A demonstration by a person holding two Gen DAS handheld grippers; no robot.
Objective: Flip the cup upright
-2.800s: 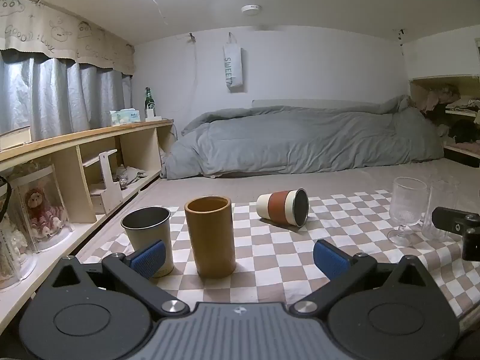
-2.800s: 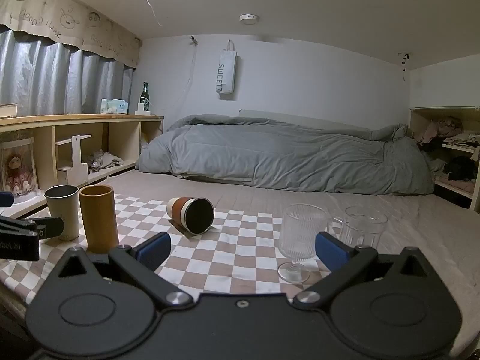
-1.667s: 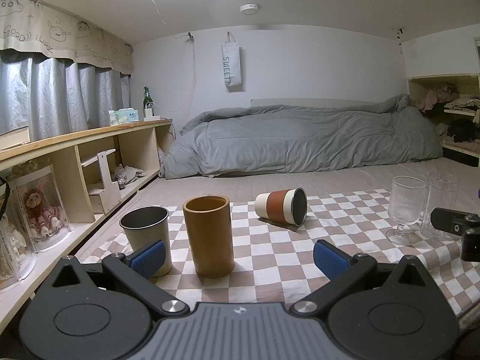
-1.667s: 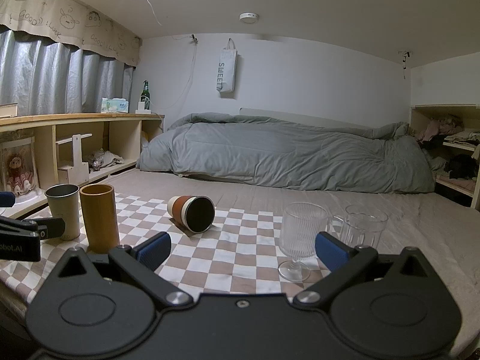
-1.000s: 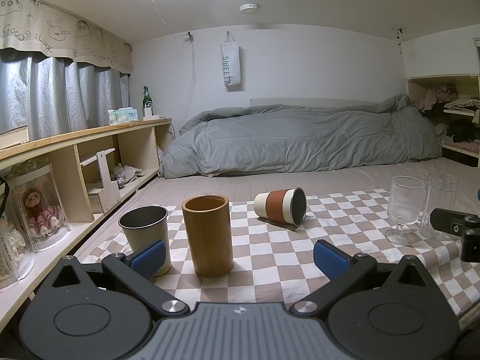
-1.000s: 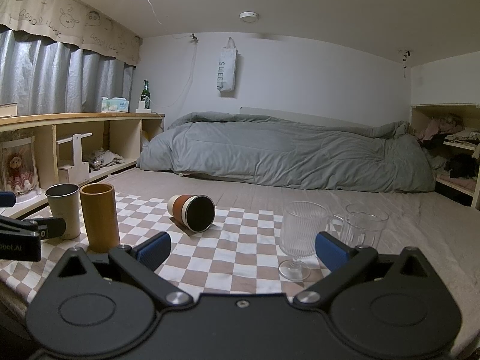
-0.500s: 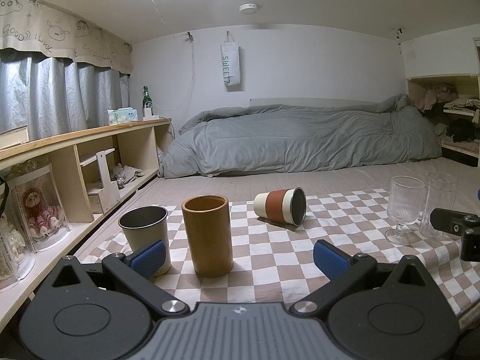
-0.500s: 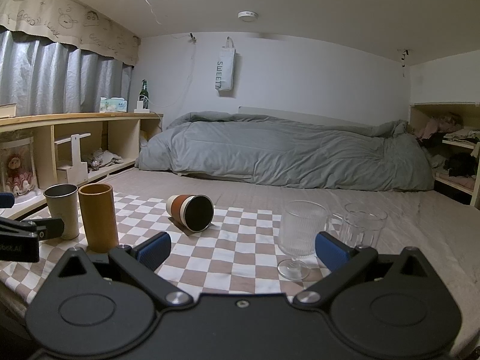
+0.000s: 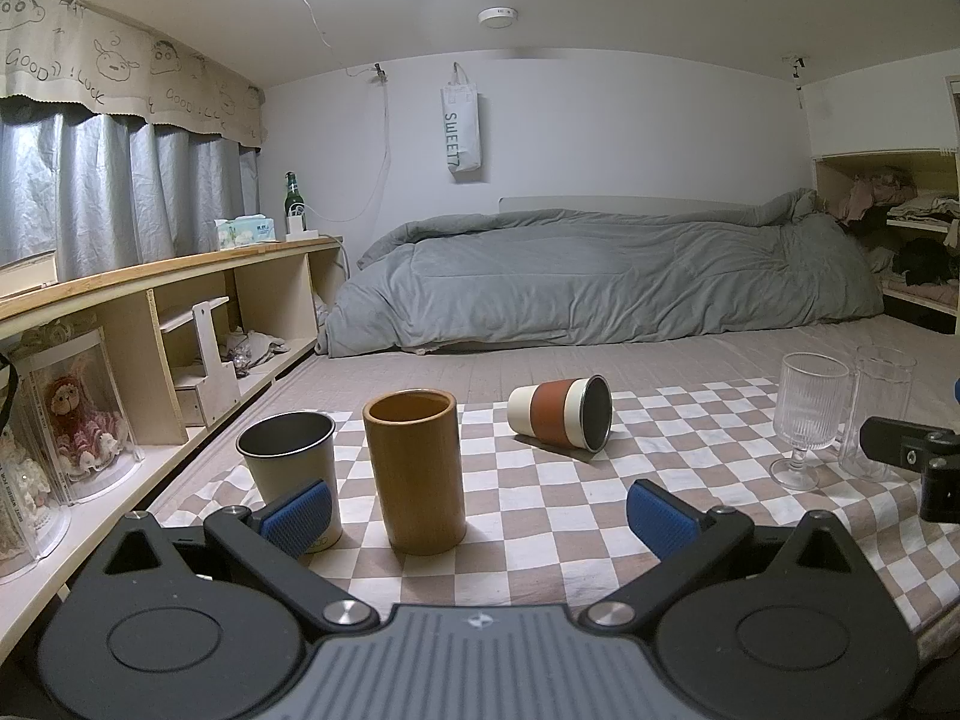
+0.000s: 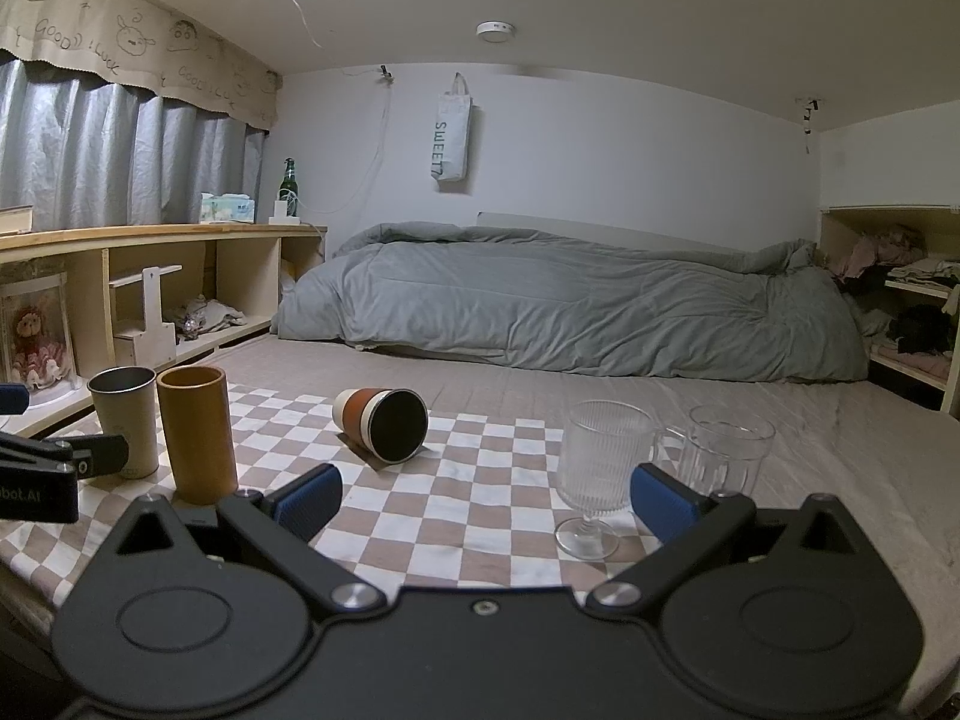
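The cream cup with a rust-red sleeve (image 9: 559, 416) is lying on its side on the checkered cloth (image 9: 540, 510), beyond the tall ochre cylinder cup (image 9: 415, 472) and well apart from it, its dark mouth turning toward the ribbed stemmed glass (image 9: 804, 417). It is looking like a light, stiff, insulated travel cup, not fragile, though being round it is likely to roll on the soft cloth when nudged. The banded sleeve in the middle of the body is probably offering the best purchase; pinching across it, rather than at the thin rim, should be giving control while tipping the base down. The left gripper (image 9: 480, 510) is hovering near the ochre cylinder with its blue pads spread wide, holding and touching nothing. The right gripper (image 10: 486, 498) is likewise standing wide apart and empty, its right pad sitting in front of the stemmed glass (image 10: 600, 468) and the clear tumbler (image 10: 729, 450), with the fallen cup (image 10: 384, 423) ahead between the fingers.
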